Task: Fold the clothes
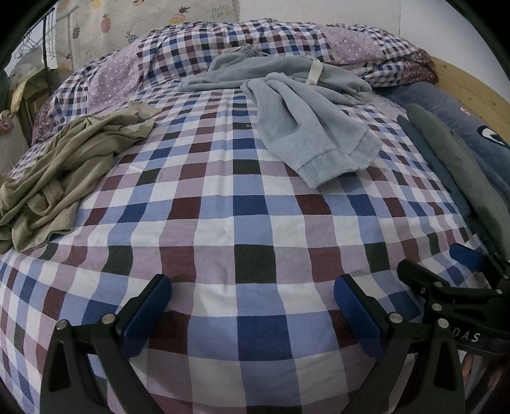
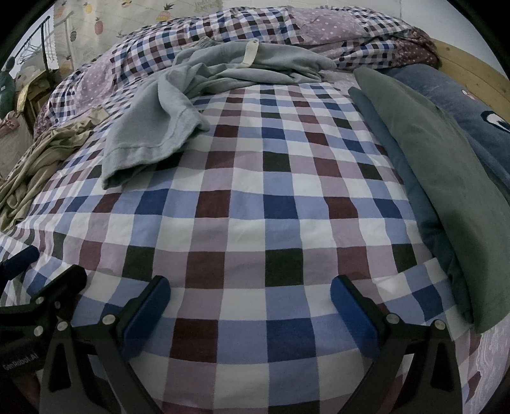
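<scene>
A light blue-grey pair of sweatpants (image 1: 306, 105) (image 2: 159, 121) lies crumpled on the far half of the checked bed, one leg stretched toward me. A khaki garment (image 1: 54, 172) (image 2: 35, 159) is bunched at the left edge. Folded grey-green and blue clothes (image 1: 459, 168) (image 2: 446, 178) are stacked along the right side. My left gripper (image 1: 251, 302) hovers open over bare sheet near the front edge, holding nothing. My right gripper (image 2: 250, 302) is open too, beside the folded stack; it also shows at the right of the left wrist view (image 1: 459, 274).
The checked sheet (image 1: 242, 223) (image 2: 255, 207) covers the bed. A rumpled checked duvet (image 1: 223, 41) (image 2: 255, 28) is heaped at the back. A dark blue pillow (image 1: 471, 127) (image 2: 471, 108) lies against the wooden headboard (image 1: 471, 92) on the right. A clothes rack (image 1: 41, 41) stands far left.
</scene>
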Available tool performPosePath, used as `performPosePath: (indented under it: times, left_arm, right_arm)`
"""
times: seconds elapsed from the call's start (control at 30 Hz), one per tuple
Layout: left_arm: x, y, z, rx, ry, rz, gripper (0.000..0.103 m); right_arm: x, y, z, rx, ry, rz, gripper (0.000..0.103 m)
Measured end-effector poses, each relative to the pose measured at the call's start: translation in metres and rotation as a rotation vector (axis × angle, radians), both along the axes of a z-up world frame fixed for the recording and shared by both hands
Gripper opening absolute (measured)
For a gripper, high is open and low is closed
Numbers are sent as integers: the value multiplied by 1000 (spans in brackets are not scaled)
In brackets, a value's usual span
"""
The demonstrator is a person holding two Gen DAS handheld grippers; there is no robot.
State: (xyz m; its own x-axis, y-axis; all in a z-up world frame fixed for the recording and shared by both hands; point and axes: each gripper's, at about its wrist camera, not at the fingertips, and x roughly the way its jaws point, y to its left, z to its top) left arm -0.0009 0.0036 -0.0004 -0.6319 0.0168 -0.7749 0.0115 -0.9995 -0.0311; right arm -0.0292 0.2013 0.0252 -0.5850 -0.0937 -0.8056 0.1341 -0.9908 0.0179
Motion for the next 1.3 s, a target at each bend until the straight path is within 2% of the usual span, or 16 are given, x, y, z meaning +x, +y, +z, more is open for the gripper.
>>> performPosePath:
  times: [0.33, 0.57, 1.3]
  left_arm:
    - [0, -1, 0, -3, -1, 0, 103]
    - [1, 2, 1, -30, 0, 2, 103]
    - [-2, 1, 0, -20, -14, 3, 103]
  right_arm:
    - [9, -20, 4, 13, 4, -2, 103]
    - [1, -10, 2, 1, -2, -2, 103]
    - [-3, 3, -2, -32, -1, -7, 103]
